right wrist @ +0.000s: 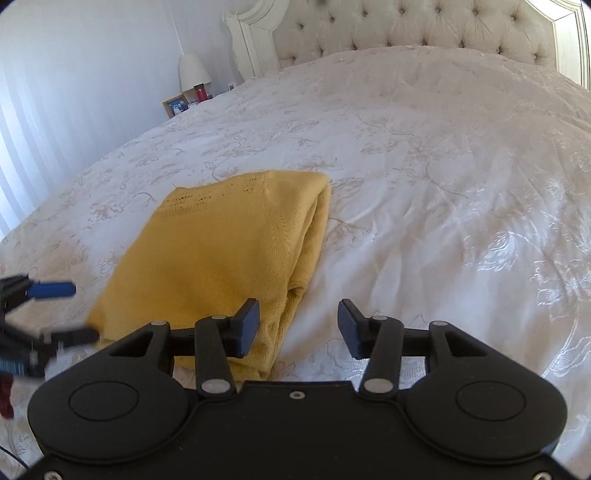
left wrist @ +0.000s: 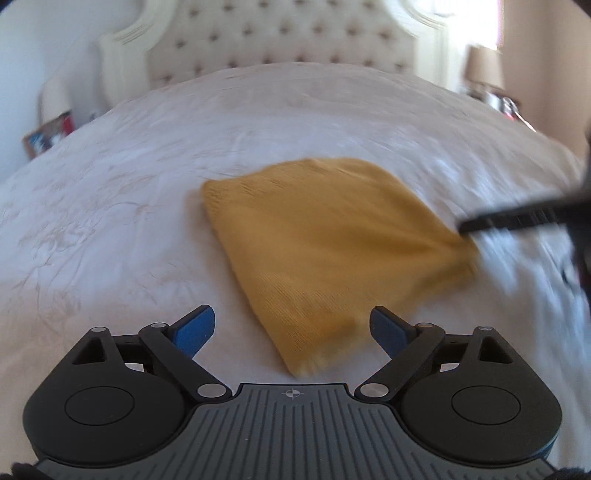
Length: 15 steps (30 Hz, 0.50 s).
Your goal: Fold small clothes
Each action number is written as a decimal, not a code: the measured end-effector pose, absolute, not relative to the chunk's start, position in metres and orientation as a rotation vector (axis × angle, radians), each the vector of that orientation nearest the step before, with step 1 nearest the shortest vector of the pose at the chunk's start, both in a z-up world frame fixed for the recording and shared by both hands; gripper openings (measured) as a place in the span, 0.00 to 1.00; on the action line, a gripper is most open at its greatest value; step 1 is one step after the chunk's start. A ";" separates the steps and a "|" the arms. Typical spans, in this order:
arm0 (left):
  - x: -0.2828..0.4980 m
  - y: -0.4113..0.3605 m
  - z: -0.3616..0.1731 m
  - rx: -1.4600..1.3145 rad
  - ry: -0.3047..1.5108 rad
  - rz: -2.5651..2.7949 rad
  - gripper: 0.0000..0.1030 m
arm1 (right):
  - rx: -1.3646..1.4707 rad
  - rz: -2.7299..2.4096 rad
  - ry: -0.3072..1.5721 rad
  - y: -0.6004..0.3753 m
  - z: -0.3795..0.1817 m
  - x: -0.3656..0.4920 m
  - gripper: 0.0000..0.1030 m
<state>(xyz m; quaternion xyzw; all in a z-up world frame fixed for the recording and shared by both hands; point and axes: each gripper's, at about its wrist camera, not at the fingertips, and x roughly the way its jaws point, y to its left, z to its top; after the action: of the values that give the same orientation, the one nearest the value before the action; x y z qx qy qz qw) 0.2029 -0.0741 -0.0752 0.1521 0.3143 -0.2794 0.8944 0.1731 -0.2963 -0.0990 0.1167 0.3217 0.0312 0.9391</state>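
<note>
The yellow knit garment point(right wrist: 221, 254) lay folded into a compact stack on the white floral bedspread point(right wrist: 443, 184), toward the near side of the bed, its layered fold edge facing the right gripper's side. The left gripper point(left wrist: 291, 328) was positioned at the garment's near corner, jaws spread wide and holding nothing. The right gripper point(right wrist: 298, 328) was positioned at the garment's near right edge, jaws likewise released, its left finger over the fabric and its right finger over bare bedspread. A tufted headboard point(right wrist: 424, 29) stood behind the bed. A lamp point(right wrist: 194, 72) stood beside it.
</note>
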 end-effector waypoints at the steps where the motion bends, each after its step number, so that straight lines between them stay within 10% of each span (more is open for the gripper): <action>1: 0.200 -0.078 -0.078 0.346 0.653 -0.589 0.89 | 0.236 0.065 0.657 -0.295 -0.099 0.172 0.54; 15: 0.237 -0.027 -0.097 0.174 0.798 -0.377 0.93 | 0.233 0.077 0.647 -0.304 -0.091 0.177 0.64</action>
<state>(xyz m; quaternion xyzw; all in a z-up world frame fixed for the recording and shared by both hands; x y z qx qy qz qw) 0.2367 -0.0269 -0.0971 0.0843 0.3857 -0.1820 0.9005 0.1774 -0.3043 -0.0912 0.1141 0.3169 0.0379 0.9408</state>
